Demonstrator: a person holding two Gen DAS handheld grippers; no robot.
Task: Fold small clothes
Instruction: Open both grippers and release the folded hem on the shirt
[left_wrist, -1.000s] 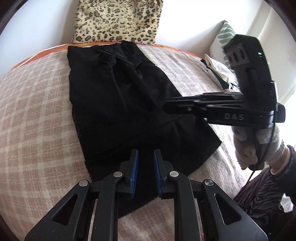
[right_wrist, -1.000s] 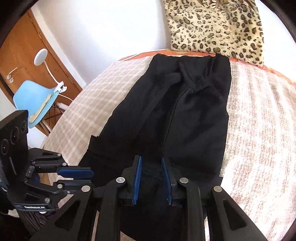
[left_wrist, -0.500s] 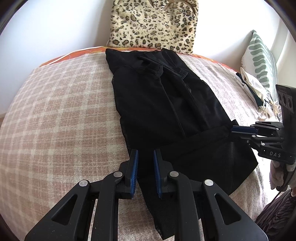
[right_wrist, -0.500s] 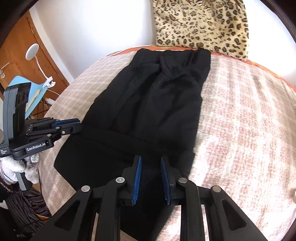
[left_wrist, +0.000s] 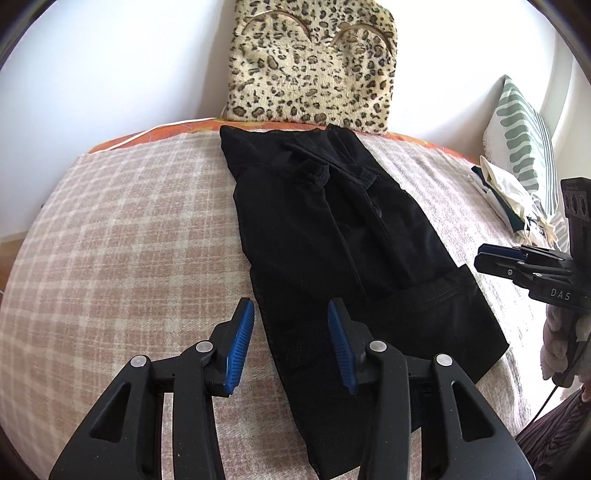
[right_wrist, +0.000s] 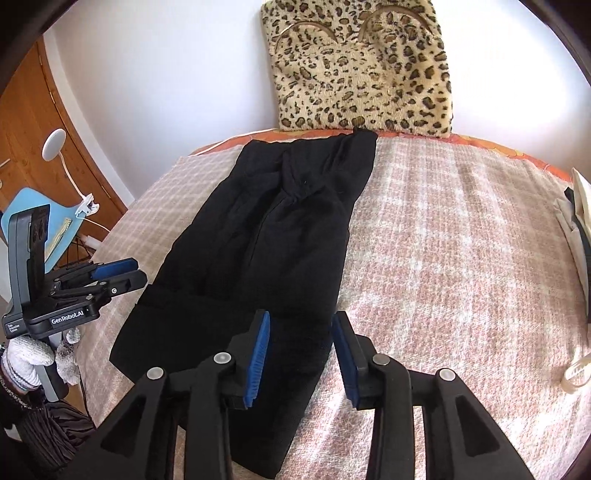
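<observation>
Two grippers, left gripper (left_wrist: 291, 345) and right gripper (right_wrist: 301, 354), have just been opening; nothing is gripped. Black garment (left_wrist: 332, 236) lies lengthwise, frame centre, on the bed (left_wrist: 129, 229). Release is judged complete; a fresh edge grasp is required.

"DAS" in white on the side of the black right hand-held gripper (left_wrist: 491, 258). "GenRobot.AI" on the black left hand-held gripper (right_wrist: 122, 272) body (small label beside it unreadable).
</observation>
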